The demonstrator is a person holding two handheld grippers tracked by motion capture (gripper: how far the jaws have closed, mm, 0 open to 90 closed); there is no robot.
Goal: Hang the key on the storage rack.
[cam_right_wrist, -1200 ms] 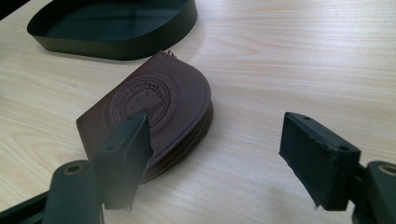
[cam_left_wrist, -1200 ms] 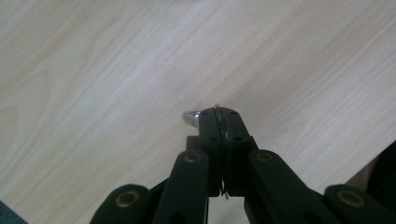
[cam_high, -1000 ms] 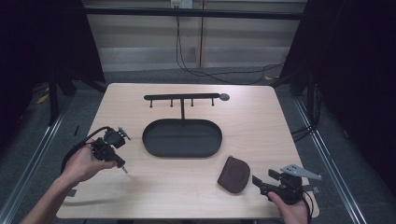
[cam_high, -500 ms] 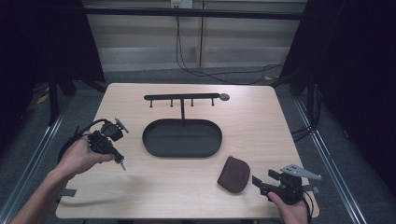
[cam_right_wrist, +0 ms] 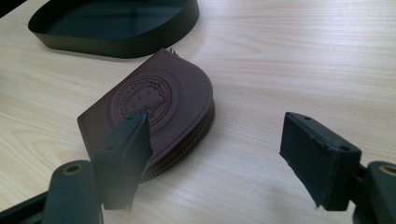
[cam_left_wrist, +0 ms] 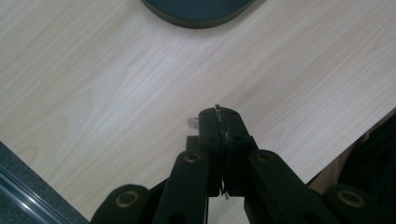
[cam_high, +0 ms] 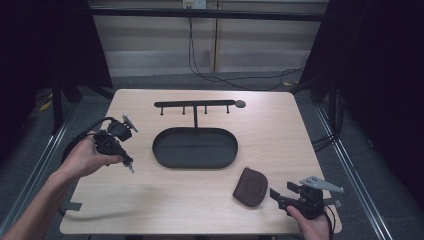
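Observation:
My left gripper hovers over the left part of the table, held in a hand, tips pointing down toward the near side. In the left gripper view its jaws are pressed together on a thin metal piece whose edge sticks out at the tips; what it is cannot be told. A brown zipped coin pouch lies flat near the front right. My right gripper sits just right of it, open, and in the right gripper view the pouch lies in front of the left jaw, untouched.
A black oval tray sits mid-table, its rim also in the right gripper view. Behind it stands a black rack with small hooks. Bare wood spreads between the tray and the front edge. A cable trails from the left hand.
The left hand and its gripper have drifted a little away from the person and to the left. The right gripper and the pouch have stayed put.

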